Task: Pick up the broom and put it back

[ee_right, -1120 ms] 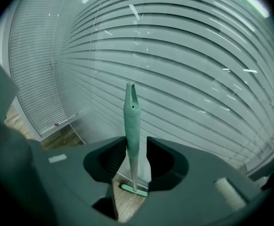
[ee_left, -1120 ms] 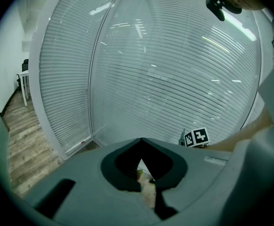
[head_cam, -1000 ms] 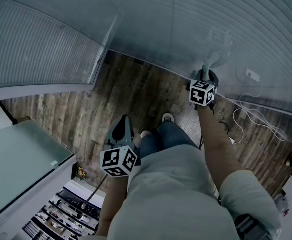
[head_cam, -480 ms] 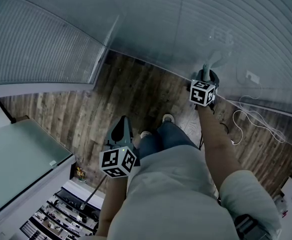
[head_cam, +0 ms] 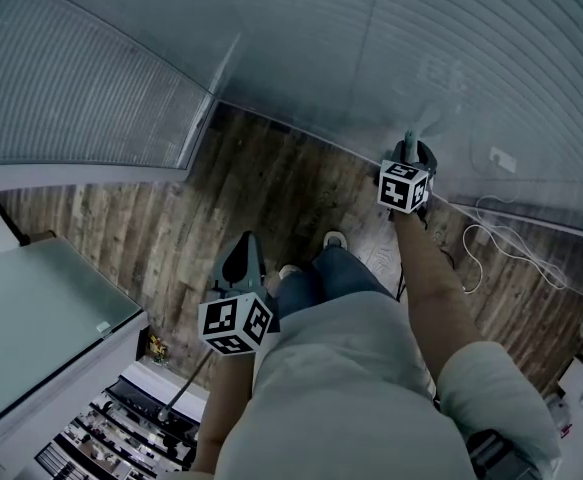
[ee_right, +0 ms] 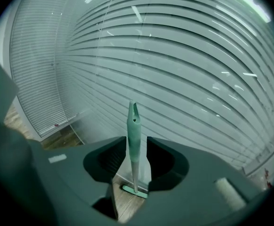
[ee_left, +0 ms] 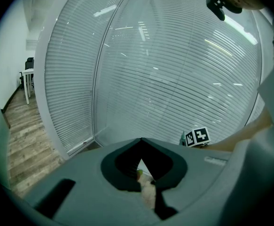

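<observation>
The mint-green broom (ee_right: pixel 133 135) stands upright against the blind-covered glass wall, its flat head (ee_right: pixel 136 190) on the wooden floor. My right gripper (ee_right: pixel 137 141) is open, and its jaws stand on either side of the handle. A narrow gap shows on the right side. The jaws have just closed in slightly. From the head view the right gripper (head_cam: pixel 411 154) is held out at the wall, with the broom's handle tip (head_cam: pixel 408 135) just above it. My left gripper (ee_left: pixel 141 140) is shut and empty, held lower over the floor (head_cam: pixel 243 256).
Glass walls with blinds (head_cam: pixel 391 58) meet at a corner ahead. A white cable (head_cam: pixel 501 240) trails on the floor at the right, below a wall socket (head_cam: pixel 504 156). A pale cabinet top (head_cam: pixel 41 313) and dark shelves (head_cam: pixel 121 433) stand at the lower left. The person's shoes (head_cam: pixel 335 236) are between the grippers.
</observation>
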The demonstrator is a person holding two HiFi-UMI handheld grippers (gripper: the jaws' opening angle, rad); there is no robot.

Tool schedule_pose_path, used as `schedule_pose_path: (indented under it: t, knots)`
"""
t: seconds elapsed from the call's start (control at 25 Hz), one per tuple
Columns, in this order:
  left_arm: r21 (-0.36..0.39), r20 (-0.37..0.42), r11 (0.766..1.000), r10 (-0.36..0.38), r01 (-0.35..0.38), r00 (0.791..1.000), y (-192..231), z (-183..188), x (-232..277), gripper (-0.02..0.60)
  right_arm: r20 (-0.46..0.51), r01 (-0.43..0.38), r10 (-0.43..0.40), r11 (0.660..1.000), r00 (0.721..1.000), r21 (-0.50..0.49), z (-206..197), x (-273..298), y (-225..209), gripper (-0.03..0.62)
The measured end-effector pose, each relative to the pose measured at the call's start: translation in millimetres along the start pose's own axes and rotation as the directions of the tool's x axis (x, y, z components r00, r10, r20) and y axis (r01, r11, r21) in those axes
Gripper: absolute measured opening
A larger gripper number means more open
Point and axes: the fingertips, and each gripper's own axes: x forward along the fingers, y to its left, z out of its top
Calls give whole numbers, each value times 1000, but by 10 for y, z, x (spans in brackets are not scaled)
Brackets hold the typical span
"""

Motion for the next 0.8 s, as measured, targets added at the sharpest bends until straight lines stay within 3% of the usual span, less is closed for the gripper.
schedule_pose_path:
  t: [0.36, 0.8]
  knots:
    - [-4, 7, 1000, -1, 1, 1000, 43, -24, -73, 5, 16, 4, -4, 1000, 1000, 2, 22, -106, 17, 140]
    - [0, 36, 999, -37, 37, 999, -45, 24, -113, 5, 88, -57, 56, 998, 995, 7, 17, -584, 77, 133]
